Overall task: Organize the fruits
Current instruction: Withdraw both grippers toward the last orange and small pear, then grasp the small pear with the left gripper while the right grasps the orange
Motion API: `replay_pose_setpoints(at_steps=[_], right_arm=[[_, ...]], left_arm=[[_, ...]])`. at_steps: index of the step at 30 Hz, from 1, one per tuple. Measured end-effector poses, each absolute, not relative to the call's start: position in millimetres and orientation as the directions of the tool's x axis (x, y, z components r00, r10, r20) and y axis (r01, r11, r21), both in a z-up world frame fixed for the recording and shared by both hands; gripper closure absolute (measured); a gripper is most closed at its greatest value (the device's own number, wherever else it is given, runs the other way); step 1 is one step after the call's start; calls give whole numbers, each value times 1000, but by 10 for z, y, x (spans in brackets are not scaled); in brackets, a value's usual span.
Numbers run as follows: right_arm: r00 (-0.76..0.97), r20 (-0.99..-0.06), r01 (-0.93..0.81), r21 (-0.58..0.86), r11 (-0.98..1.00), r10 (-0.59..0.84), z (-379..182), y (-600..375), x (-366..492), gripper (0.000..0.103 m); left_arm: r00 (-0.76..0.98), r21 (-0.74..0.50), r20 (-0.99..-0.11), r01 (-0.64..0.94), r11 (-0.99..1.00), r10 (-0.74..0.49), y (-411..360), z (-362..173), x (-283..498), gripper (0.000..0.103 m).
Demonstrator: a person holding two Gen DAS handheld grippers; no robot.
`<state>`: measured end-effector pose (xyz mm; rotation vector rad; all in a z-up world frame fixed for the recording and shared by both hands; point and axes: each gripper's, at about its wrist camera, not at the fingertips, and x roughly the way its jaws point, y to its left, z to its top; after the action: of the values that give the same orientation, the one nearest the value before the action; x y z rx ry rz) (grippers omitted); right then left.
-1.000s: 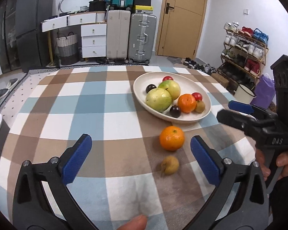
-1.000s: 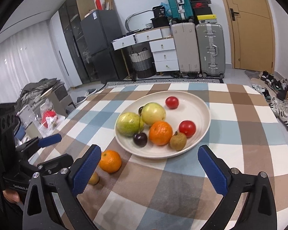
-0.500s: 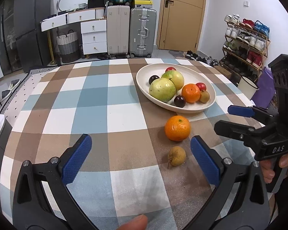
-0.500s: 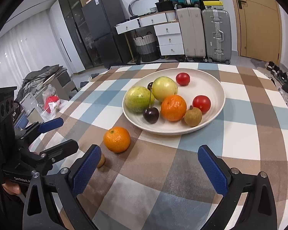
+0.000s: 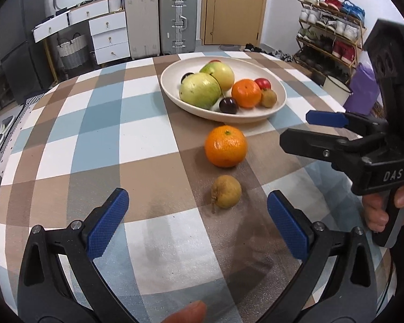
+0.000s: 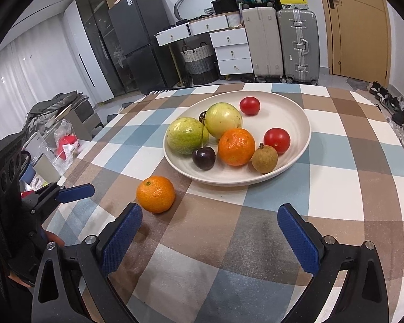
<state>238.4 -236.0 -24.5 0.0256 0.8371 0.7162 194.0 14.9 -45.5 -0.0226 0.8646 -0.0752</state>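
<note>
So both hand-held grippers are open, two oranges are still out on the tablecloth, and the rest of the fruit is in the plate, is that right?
Not quite: only one orange is out on the tablecloth; the other loose fruit is a small brown longan, as the left wrist view shows. Both hand-held grippers are open, left and right, and the rest sits in the plate.

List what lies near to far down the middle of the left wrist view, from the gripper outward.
left gripper → small brown fruit → loose orange → dark cherry at the plate's front → suitcases by the wall.
</note>
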Motion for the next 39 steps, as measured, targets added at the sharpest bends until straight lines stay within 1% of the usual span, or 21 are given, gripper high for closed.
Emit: replay_pose_setpoints(at_steps=[2, 3, 5, 7, 9, 10, 12, 14, 15, 17, 18, 19, 20, 29, 39], right_arm=[[450, -671, -575, 288, 766, 590, -248, -2346, 2372, 1], [448, -672, -577, 286, 765, 590, -248, -2337, 2368, 1], [447, -674, -579, 283, 765, 588, -251, -2332, 2361, 1], [448, -674, -579, 281, 765, 587, -254, -2334, 2356, 1], [448, -672, -581, 282, 763, 590, -255, -2333, 2351, 1], [446, -674, -584, 280, 762, 589, -258, -2325, 2351, 1], [444, -677, -587, 275, 762, 587, -269, -2310, 2347, 1], [441, -678, -591, 274, 759, 588, -270, -2300, 2339, 1], [439, -677, -594, 275, 756, 591, -267, -2296, 2334, 1], [437, -674, -599, 277, 752, 596, -262, -2291, 2328, 1], [435, -674, -601, 277, 750, 598, -262, -2286, 2326, 1], [432, -675, -603, 278, 748, 599, -266, -2280, 2325, 1], [429, -676, -603, 280, 747, 599, -271, -2274, 2326, 1], [406, -693, -610, 280, 741, 596, -328, -2183, 2321, 1], [405, -723, -644, 209, 736, 560, -316, -1805, 2295, 1]], left_arm=[[635, -48, -769, 60, 997, -75, 132, -490, 1961, 1], [630, -52, -772, 65, 997, -82, 135, -502, 1967, 4], [617, -66, -781, 71, 995, -96, 137, -533, 1988, 16], [605, -70, -789, 78, 994, -103, 127, -563, 2000, 19], [600, -68, -793, 87, 994, -107, 104, -584, 2002, 24], [597, -71, -794, 95, 993, -114, 93, -592, 2003, 30], [597, -68, -793, 105, 992, -118, 70, -596, 2000, 33], [600, -80, -788, 121, 989, -137, 62, -588, 1992, 42], [601, -87, -786, 124, 988, -145, 70, -584, 1988, 45], [605, -102, -781, 117, 988, -153, 96, -576, 1989, 59], [607, -118, -778, 116, 986, -164, 117, -571, 1991, 62], [608, -138, -773, 114, 984, -179, 145, -569, 1994, 69], [609, -157, -769, 115, 981, -194, 171, -566, 1995, 81], [667, -169, -731, 31, 985, -146, 377, -460, 1973, 81], [718, -199, -691, -75, 977, -86, 671, -357, 1941, 82]])
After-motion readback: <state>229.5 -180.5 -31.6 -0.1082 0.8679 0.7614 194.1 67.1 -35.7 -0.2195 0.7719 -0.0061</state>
